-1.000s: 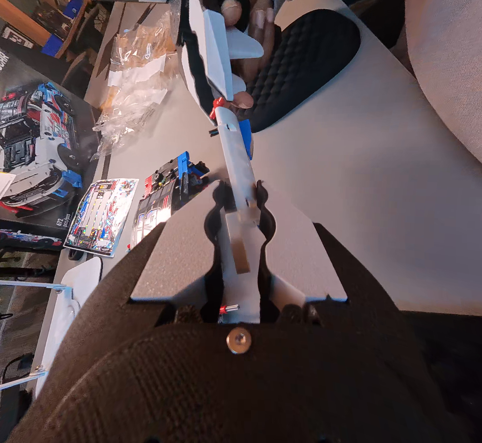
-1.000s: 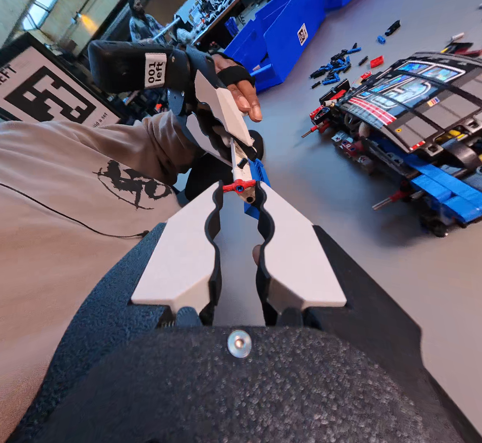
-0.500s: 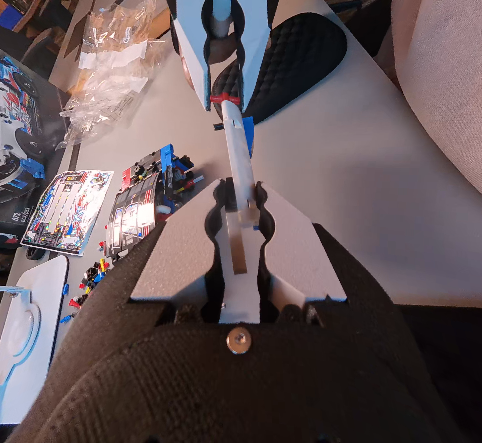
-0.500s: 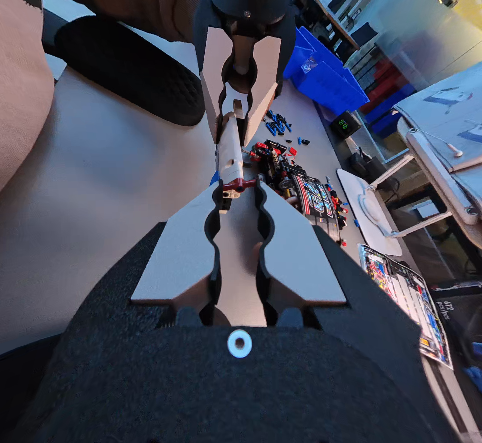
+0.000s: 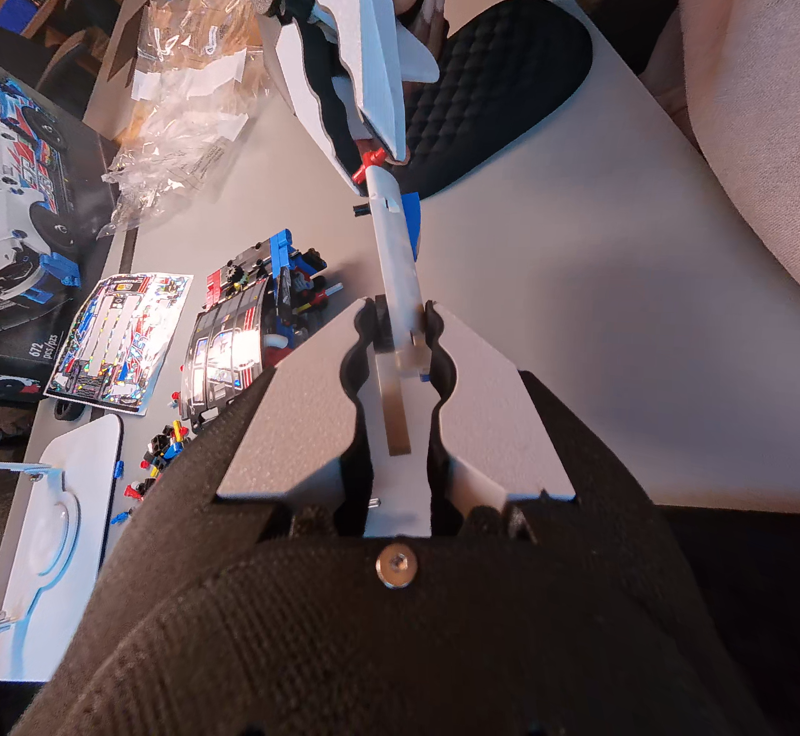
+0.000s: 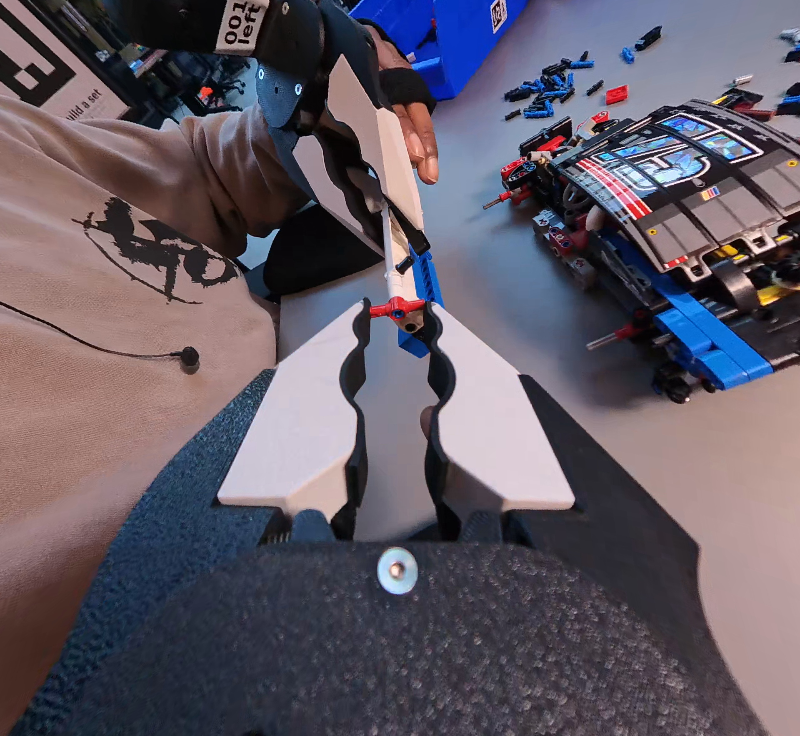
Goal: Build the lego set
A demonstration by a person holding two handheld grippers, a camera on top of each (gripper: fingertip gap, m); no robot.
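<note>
One white lego panel (image 5: 396, 256) (red pin (image 6: 395, 308)) gripped by two hand-held grippers, left (image 5: 398, 317), right (image 6: 397, 311).

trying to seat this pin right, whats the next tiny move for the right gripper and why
Probably ease the right gripper forward, pressing the red pin deeper into the white panel. Its fingers close on the pin at the panel's end, most of the pin is still exposed, and the left gripper is clamped on the other end to brace it.

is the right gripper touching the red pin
Touching. In the right wrist view the red pin spans the right gripper with each end meeting a fingertip. The left wrist view agrees: the pin sits at its tips.
</note>
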